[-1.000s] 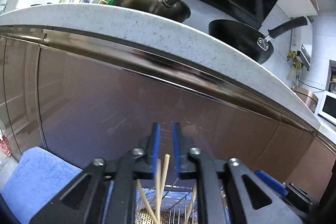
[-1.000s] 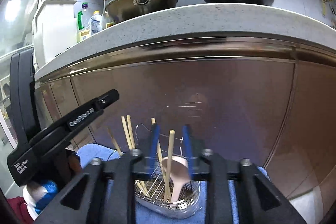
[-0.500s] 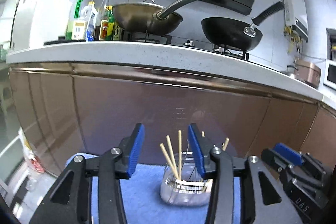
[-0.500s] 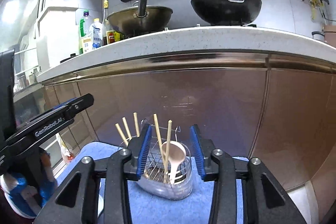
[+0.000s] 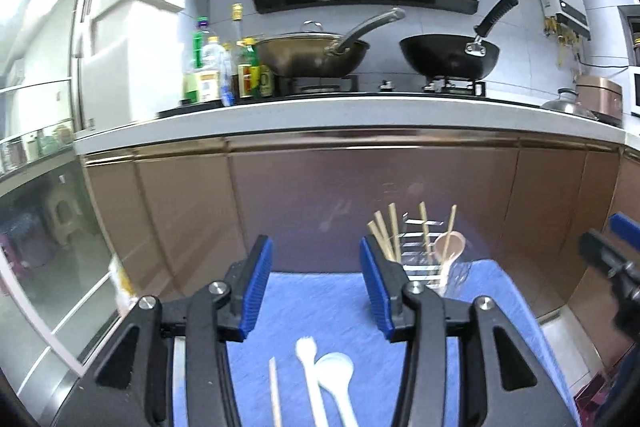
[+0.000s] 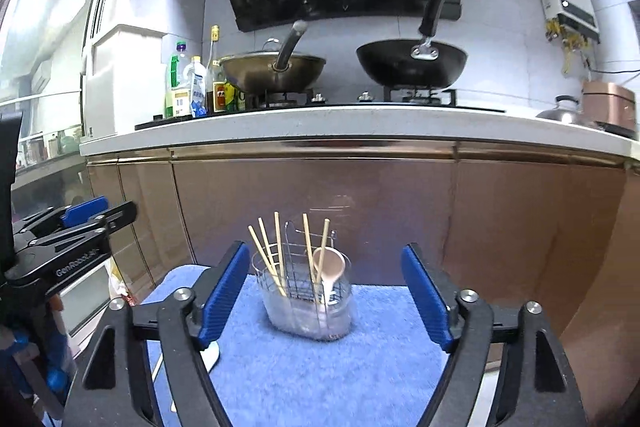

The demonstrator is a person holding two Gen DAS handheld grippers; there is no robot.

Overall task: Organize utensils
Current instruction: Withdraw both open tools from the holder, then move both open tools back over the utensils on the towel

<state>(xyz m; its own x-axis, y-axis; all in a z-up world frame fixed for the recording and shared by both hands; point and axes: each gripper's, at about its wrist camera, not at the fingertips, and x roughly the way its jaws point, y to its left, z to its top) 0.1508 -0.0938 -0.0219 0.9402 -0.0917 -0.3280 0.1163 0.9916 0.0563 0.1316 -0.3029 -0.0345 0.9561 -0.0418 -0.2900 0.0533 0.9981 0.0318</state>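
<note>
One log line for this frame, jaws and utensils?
left gripper: empty | right gripper: jaws opening, empty | holder: chopsticks, pink spoon | towel: white fork, spoon, chopstick

Both cameras sat low, each behind its own fingers, and looked slightly downward toward the cabinet [image 6: 320, 211] under the counter [image 6: 320, 123]. The right view faced the holder [image 6: 308, 303] straight and near. The left view stood more to the left, so the holder [image 5: 424, 259] appeared right of centre. Both views shared the towel [image 6: 320, 379], holder and stove [image 5: 384, 89].
</note>
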